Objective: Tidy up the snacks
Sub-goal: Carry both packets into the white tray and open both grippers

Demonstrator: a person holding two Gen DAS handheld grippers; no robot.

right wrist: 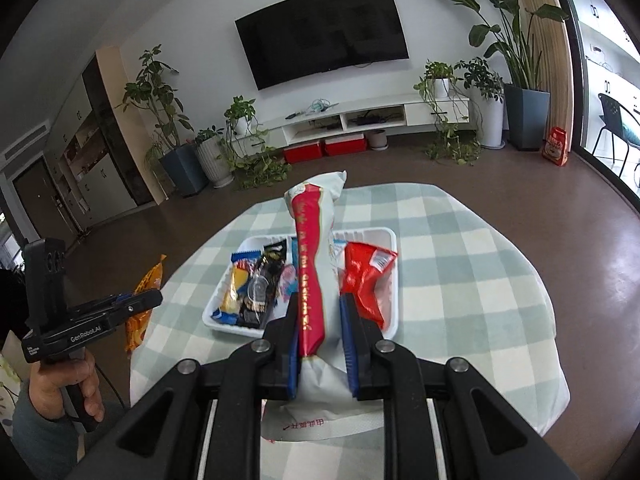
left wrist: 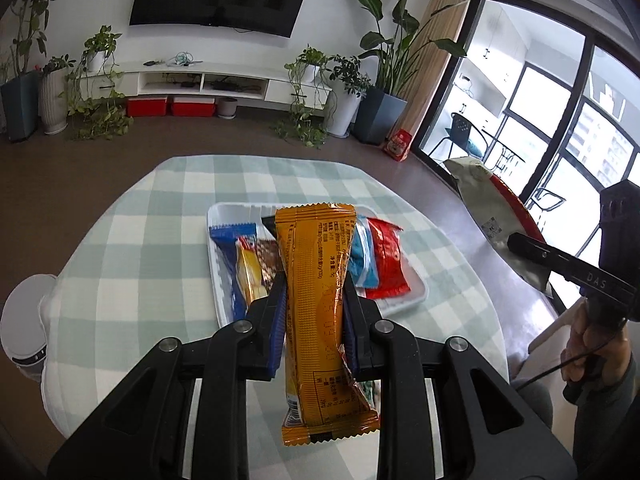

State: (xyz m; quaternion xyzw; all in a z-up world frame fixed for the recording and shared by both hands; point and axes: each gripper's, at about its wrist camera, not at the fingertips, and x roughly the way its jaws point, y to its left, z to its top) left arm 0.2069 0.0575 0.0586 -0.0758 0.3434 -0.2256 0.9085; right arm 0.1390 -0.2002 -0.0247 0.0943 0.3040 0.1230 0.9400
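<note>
Orange packet (left wrist: 316, 312) hiding white tray's (left wrist: 224, 216) middle.

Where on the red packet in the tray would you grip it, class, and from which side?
Probably the red packet is best taken at its near end, from above on the tray's right side. It lies lengthwise toward the camera, its right edge is free, while the left is crowded by other snacks.

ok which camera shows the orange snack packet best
The left wrist view: the orange packet fills the centre, pinched in the left claw, print readable. The right wrist view catches only its edges behind that claw at far left.
</note>
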